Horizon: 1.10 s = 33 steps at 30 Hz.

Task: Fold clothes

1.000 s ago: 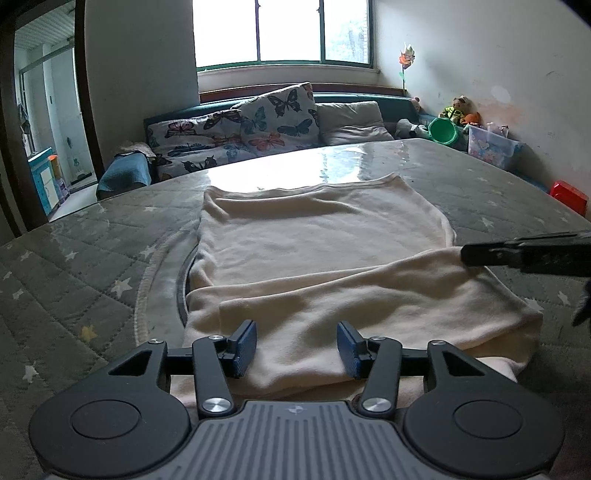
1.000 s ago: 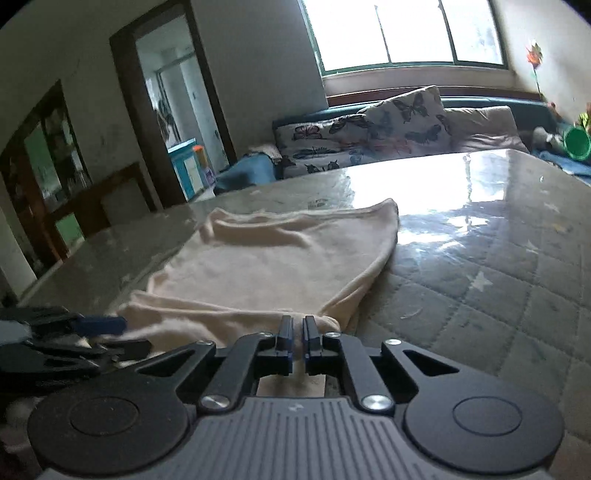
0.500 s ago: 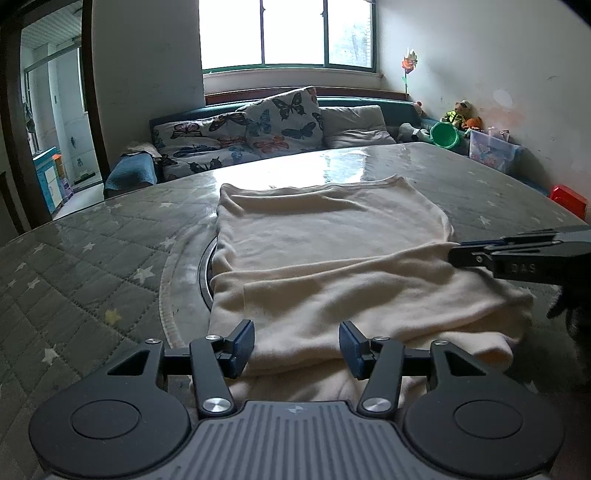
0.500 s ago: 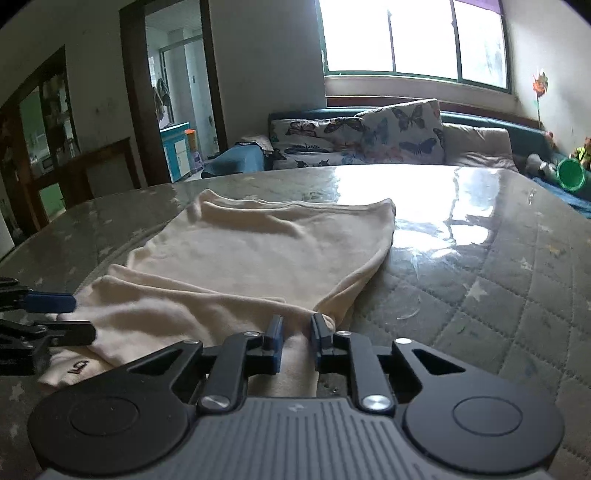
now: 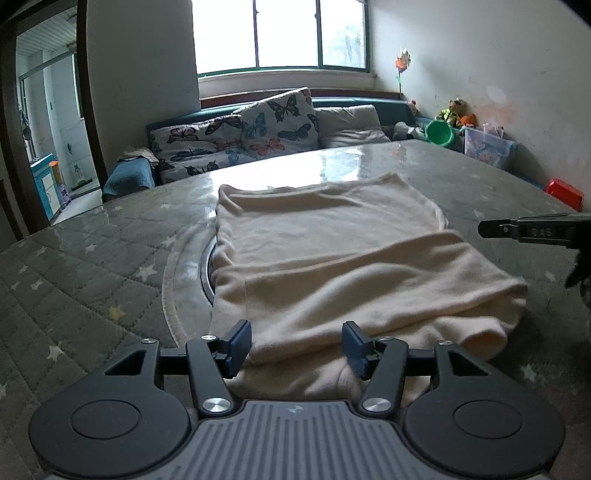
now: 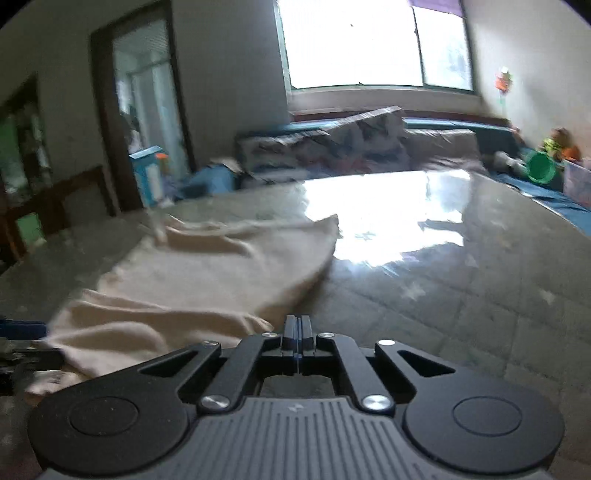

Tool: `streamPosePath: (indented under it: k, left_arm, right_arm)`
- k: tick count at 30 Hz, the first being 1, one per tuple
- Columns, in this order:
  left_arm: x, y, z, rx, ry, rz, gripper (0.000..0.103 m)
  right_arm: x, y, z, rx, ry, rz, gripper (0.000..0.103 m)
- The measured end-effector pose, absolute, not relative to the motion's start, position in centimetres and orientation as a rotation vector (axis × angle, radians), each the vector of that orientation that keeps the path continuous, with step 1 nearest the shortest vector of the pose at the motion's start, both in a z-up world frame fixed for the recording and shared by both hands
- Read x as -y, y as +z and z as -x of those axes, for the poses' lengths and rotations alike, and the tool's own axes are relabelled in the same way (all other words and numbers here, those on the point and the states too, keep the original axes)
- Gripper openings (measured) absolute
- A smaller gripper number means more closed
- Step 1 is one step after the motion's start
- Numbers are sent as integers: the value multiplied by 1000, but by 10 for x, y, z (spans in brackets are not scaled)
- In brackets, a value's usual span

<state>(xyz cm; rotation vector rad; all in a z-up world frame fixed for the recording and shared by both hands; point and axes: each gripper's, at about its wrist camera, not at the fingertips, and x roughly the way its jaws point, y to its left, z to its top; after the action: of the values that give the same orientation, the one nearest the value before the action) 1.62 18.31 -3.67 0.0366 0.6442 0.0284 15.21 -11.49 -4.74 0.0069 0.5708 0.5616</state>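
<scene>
The cream garment [image 5: 332, 266], soft and wrinkled with its near part folded over itself, lies flat on the quilted table [image 5: 85, 269], the left gripper [image 5: 297, 345] opening around its near edge, the right gripper [image 6: 296, 326] clenched empty beside it.

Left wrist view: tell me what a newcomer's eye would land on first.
A cream garment lies mid-table on the grey star-quilted cover, its near part folded back over itself. The left gripper hangs over its near edge, jaws opening with no cloth pinched. Behind, butterfly cushions sit under a bright window.
</scene>
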Motion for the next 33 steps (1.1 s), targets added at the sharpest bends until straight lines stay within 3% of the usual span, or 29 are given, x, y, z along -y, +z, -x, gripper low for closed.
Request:
streamPosePath:
  k: [16, 22, 24, 33]
  left_arm:
    - [-183, -40, -28, -662, -16, -26, 55]
    - [-171, -45, -8, -656, -41, -121, 56]
    - [-168, -46, 0, -654, -52, -148, 56]
    - [-170, -42, 29, -676, -101, -196, 57]
  right_arm:
    - [103, -46, -137, -640, 710, 65, 7]
    - [102, -54, -115, -643, 776, 184, 20]
    - [102, -49, -111, -641, 792, 201, 31]
    - [87, -49, -75, -565, 921, 448, 36]
